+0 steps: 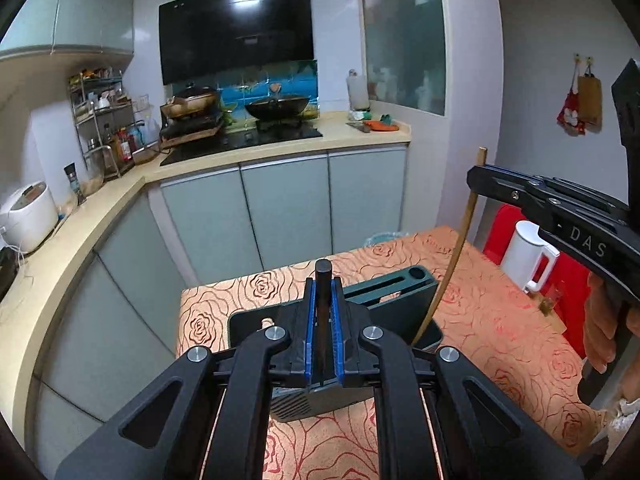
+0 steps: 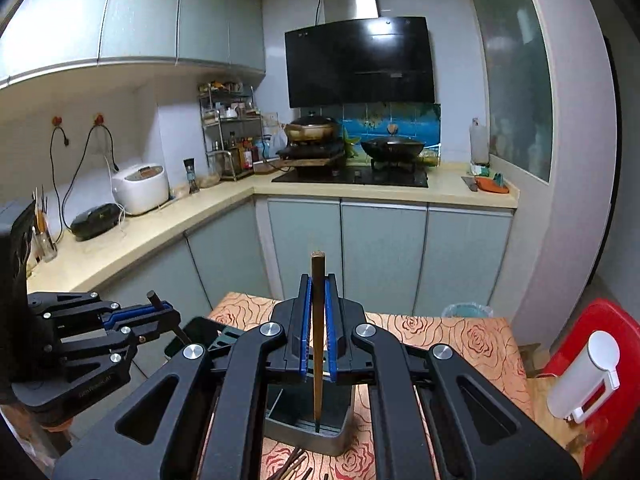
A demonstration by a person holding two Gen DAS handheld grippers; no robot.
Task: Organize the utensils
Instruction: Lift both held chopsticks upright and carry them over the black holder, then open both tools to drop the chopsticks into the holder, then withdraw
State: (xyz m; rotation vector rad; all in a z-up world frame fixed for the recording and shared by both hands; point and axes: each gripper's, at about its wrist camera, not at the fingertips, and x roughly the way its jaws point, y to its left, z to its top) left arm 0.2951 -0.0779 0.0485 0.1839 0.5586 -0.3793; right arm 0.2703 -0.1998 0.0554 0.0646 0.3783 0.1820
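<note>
A dark green utensil holder (image 1: 400, 292) stands on the rose-patterned table (image 1: 500, 320); it also shows in the right wrist view (image 2: 308, 428). My left gripper (image 1: 322, 316) is shut on a dark chopstick (image 1: 322, 280), held upright over the holder. My right gripper (image 2: 317, 320) is shut on a brown chopstick (image 2: 318, 344) whose lower tip reaches into a slot of the holder. In the left wrist view the right gripper (image 1: 476, 176) holds that brown chopstick (image 1: 452, 256). Loose chopsticks (image 2: 292, 466) lie on the table in front of the holder.
A white kettle (image 1: 528, 256) stands on a red stool (image 2: 600, 364) right of the table. Kitchen counter (image 2: 160, 232) with rice cooker (image 2: 140, 188), stove with pans (image 2: 352, 136) and a spice rack (image 1: 104, 120) lie behind. A bin (image 2: 468, 310) sits past the table.
</note>
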